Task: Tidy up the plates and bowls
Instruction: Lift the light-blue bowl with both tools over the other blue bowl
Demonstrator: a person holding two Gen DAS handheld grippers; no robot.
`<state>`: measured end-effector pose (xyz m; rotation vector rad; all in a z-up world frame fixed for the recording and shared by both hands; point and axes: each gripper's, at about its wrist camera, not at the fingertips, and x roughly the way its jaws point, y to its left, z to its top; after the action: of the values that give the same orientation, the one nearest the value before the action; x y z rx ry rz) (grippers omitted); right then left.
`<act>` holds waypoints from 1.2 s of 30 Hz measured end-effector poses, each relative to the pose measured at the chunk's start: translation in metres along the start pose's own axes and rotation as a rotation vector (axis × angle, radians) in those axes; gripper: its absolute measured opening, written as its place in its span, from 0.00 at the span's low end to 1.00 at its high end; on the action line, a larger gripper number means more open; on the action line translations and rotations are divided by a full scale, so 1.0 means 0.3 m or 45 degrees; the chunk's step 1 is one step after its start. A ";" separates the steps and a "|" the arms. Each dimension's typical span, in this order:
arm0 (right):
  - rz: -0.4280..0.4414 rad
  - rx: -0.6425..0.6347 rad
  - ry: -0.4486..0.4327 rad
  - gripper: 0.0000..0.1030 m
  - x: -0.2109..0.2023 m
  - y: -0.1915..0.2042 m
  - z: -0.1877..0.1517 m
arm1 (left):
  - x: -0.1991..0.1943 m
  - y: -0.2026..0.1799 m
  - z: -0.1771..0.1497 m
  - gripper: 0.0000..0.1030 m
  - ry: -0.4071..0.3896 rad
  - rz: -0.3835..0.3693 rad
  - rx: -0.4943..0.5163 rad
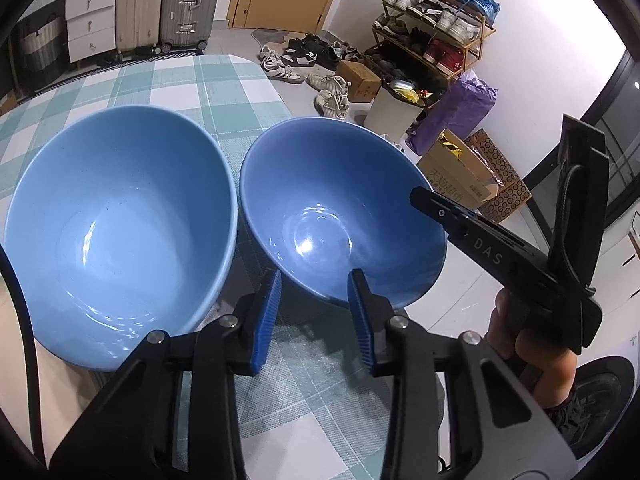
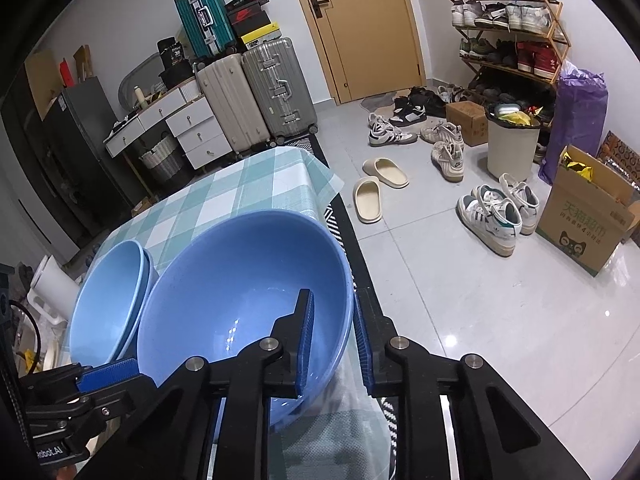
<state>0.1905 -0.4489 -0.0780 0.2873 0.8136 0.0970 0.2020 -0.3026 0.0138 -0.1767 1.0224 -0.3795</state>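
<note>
Nested bowl [image 2: 149, 276] mostly hidden

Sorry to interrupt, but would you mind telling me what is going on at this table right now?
A person is sorting blue bowls on a checked tablecloth, with a handheld claw in each hand. The right claw has its fingers on either side of the rim of the darker blue bowl, one inside and one outside. The left claw is open just in front of that bowl's near rim, gripping nothing. To the left sits a lighter blue bowl; the right wrist view shows it as two nested together.
</note>
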 end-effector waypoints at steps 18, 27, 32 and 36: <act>-0.033 -0.025 -0.020 0.20 -0.044 0.008 -0.017 | -0.023 -0.011 -0.014 0.31 -0.018 -0.010 0.046; -0.052 -0.040 -0.052 0.20 -0.081 0.019 -0.027 | -0.055 -0.029 -0.029 0.31 -0.047 -0.014 0.081; -0.062 -0.051 -0.085 0.20 -0.122 0.030 -0.026 | -0.090 -0.039 -0.032 0.31 -0.073 -0.023 0.103; -0.064 -0.060 -0.115 0.20 -0.166 0.045 -0.025 | -0.128 -0.048 -0.037 0.31 -0.100 -0.031 0.118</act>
<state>0.1513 -0.4441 -0.0438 0.2250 0.7275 0.0554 0.1713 -0.3005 0.0432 -0.1201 0.9242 -0.4377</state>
